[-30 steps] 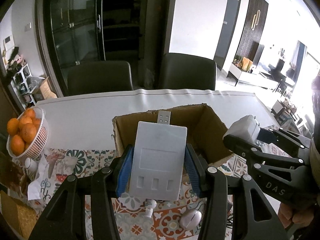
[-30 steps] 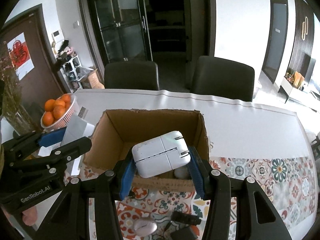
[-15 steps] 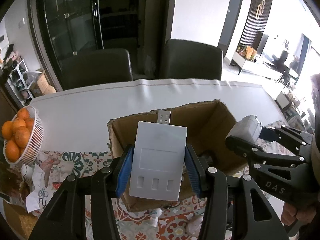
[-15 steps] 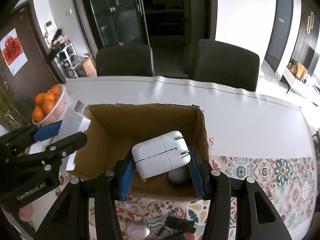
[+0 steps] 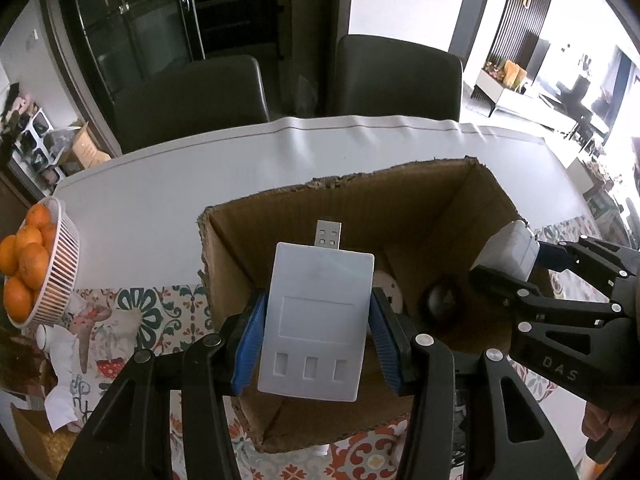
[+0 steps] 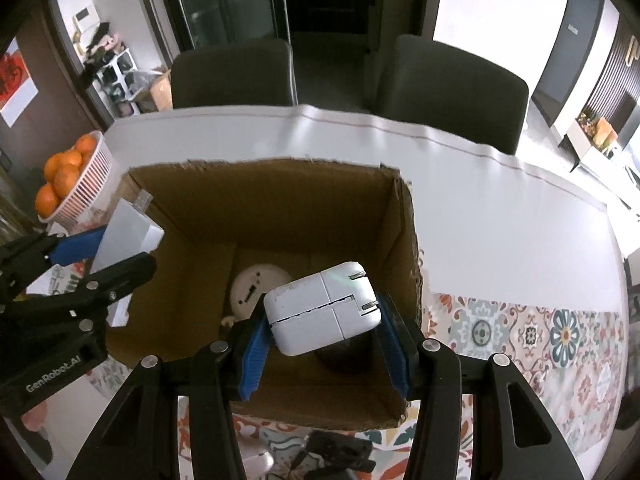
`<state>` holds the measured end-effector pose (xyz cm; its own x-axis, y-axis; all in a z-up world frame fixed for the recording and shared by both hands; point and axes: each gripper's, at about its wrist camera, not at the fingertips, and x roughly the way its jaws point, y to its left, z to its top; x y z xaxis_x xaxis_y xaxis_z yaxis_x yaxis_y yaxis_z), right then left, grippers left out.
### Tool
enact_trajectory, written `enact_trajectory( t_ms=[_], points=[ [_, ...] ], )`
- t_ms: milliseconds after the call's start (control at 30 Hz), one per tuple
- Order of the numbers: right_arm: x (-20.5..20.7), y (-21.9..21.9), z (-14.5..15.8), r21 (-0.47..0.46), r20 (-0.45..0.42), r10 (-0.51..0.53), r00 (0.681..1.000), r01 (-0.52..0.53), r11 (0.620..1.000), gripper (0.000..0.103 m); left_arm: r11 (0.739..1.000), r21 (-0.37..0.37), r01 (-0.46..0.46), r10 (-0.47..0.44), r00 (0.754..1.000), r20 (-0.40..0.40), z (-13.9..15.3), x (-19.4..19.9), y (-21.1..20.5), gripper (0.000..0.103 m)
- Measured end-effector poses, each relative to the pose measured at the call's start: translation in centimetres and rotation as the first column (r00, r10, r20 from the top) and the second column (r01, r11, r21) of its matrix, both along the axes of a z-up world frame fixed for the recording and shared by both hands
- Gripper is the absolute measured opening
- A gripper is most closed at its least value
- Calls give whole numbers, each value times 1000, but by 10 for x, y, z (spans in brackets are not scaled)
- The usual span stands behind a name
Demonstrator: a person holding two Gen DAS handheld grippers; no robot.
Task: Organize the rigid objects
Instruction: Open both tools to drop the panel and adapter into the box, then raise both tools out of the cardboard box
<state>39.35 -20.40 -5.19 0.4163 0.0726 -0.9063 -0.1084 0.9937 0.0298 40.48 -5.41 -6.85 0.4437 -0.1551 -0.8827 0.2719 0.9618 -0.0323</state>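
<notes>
My left gripper (image 5: 318, 322) is shut on a flat white USB hub (image 5: 318, 320) with its plug pointing forward, held above the open cardboard box (image 5: 344, 196). My right gripper (image 6: 322, 324) is shut on a white power adapter (image 6: 322, 308) with metal prongs, also above the box (image 6: 264, 168). Inside the box lie a round white device (image 6: 252, 286) and a dark mouse (image 5: 442, 300). The right gripper with its adapter (image 5: 510, 252) shows at the right of the left wrist view. The left gripper with the hub (image 6: 128, 236) shows at the left of the right wrist view.
A white basket of oranges (image 5: 56, 268) stands left of the box; it also shows in the right wrist view (image 6: 86, 184). Two dark chairs (image 6: 448, 84) stand behind the white table (image 6: 500, 220). A black object (image 6: 340, 448) lies on the patterned cloth before the box.
Both grippers have moved forward and higher over the box with their objects still held. The box interior and the round device and mouse inside have come into view.
</notes>
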Motion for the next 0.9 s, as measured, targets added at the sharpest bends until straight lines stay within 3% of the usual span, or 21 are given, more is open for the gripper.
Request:
enact_trajectory(
  t_ms=[167,333,600,900],
  points=[
    [0,-3,-4,19,-15,-5,1000,5,1000,51,1000,-3,0,0,1000,3,0,-1,-2,50],
    [-2,-2,-1,17,-3,-11,1000,11,1000,55,1000,-6,-5,5,1000,3,0,-2,0,57],
    [-20,0,13,-10,51,-44,998,45,999,60,1000,-2,-22,22,999,46,11,-21,7,65],
    [-46,0,37,-11,150,-88,985,91,996,65,999,-22,-42,45,994,105,34,-48,14,67]
  ],
)
